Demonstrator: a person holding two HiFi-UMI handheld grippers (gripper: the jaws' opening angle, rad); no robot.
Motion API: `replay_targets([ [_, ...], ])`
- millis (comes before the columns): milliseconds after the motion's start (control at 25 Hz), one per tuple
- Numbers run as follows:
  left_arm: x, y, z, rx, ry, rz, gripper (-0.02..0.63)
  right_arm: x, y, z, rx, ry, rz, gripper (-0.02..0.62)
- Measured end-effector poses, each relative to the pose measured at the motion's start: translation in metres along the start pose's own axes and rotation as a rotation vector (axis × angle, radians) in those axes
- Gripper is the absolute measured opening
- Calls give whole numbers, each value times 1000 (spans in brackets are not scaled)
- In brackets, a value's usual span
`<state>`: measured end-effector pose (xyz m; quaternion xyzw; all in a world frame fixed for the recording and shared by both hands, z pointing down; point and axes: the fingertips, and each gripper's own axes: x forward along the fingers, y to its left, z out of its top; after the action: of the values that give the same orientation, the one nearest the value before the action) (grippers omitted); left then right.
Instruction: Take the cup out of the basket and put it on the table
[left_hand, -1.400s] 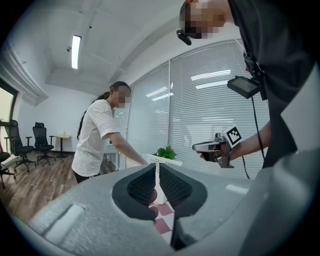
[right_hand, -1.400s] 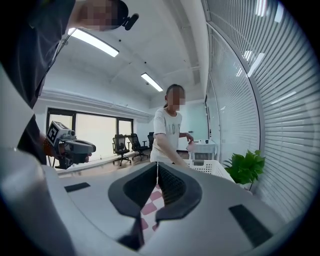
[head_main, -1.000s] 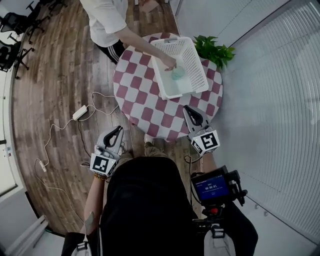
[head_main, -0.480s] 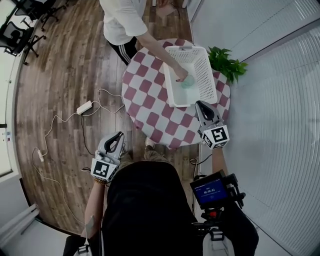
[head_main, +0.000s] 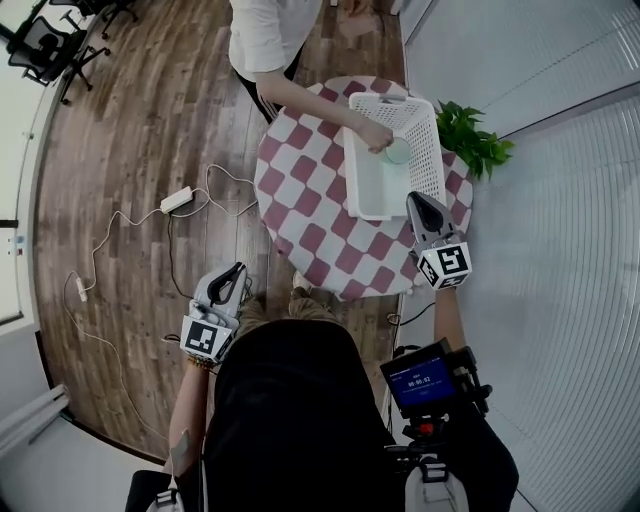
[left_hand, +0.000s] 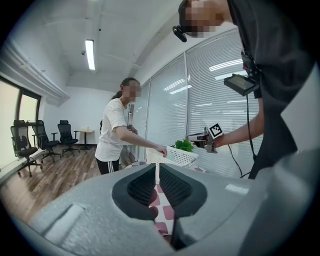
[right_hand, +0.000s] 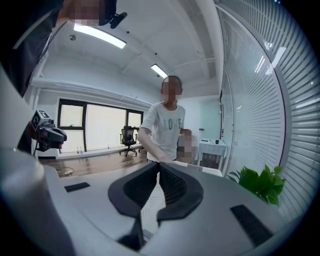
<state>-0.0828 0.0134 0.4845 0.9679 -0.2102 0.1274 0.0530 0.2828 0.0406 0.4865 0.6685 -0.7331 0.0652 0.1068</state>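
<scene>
cup (head_main: 398, 151): in the basket (head_main: 365, 195), just past my right gripper (head_main: 417, 197), not touching
right fingers: pressed together, empty
left gripper (head_main: 236, 271): same, near-left

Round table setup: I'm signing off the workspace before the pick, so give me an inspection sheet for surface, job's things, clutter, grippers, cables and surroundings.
Surface: round checked table, red and white.
Job's things: white basket on the table; pale green cup inside it, a person's hand at the cup.
Clutter: nothing seen.
Grippers: left gripper shut, empty, short of the table; right gripper shut, empty, by the basket's near end.
Cables: power strip and white cable on the wooden floor.
Surroundings: potted plant, office chairs, window blinds.
</scene>
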Motion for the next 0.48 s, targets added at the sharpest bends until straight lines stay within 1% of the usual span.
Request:
replay_targets([
  [80,0,0,-6,0,8,1,28,6,-6,-9,5,22,2,11],
  [160,5,0,-4,1,4,-2,28,17,-19,-18,22,43,-3,11],
  [240,5,-3,-4,-5,21,-4,28,24,-26,-28,35,66,-7,11],
  [400,9,-3,2,3,15,-16,28,22,-36,-30,71,48,-24,11],
  [480,6,-3,2,-4,18,-1,28,23,-38,-34,86,48,-23,11],
])
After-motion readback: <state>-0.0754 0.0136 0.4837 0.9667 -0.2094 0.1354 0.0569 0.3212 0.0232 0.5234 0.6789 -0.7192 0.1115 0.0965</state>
